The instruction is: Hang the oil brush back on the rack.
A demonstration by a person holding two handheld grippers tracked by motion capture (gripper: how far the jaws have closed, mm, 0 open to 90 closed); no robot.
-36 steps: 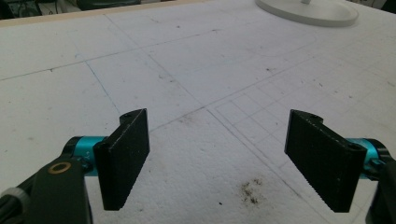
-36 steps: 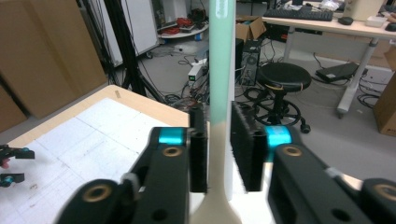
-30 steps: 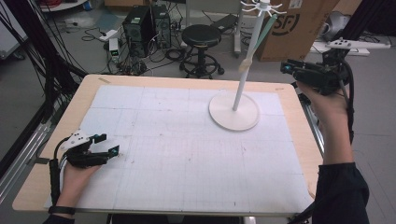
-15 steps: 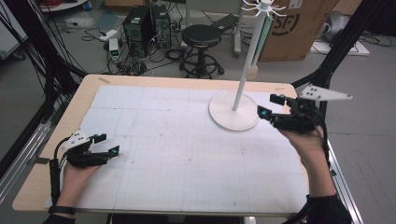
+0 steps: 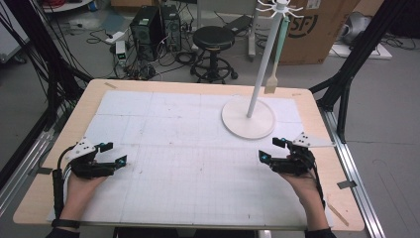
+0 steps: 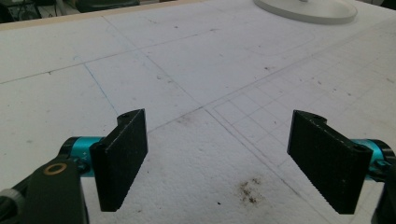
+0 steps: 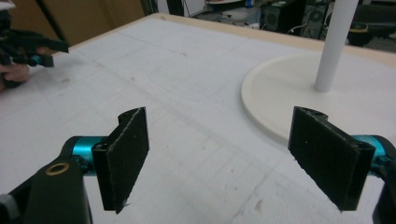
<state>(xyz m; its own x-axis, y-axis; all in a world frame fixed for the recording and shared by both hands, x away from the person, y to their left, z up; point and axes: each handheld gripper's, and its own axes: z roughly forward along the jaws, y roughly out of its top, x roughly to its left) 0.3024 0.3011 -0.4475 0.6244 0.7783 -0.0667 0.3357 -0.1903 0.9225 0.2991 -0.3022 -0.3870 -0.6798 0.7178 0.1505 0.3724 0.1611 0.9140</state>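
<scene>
Both idle — left gripper (image 5: 113,153) and right gripper (image 5: 272,150) rest spread wide, empty, near the table's (image 5: 54,148) front corners. Spatula (image 5: 276,52) hangs on stand (image 5: 248,118) — likely next reach, right side.

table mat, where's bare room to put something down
The widest free patch of the white mat lies between the left gripper and right gripper. The far-left stretch beside the stand base is bare too. It is crowded only at the far right, where base and pole stand.
</scene>
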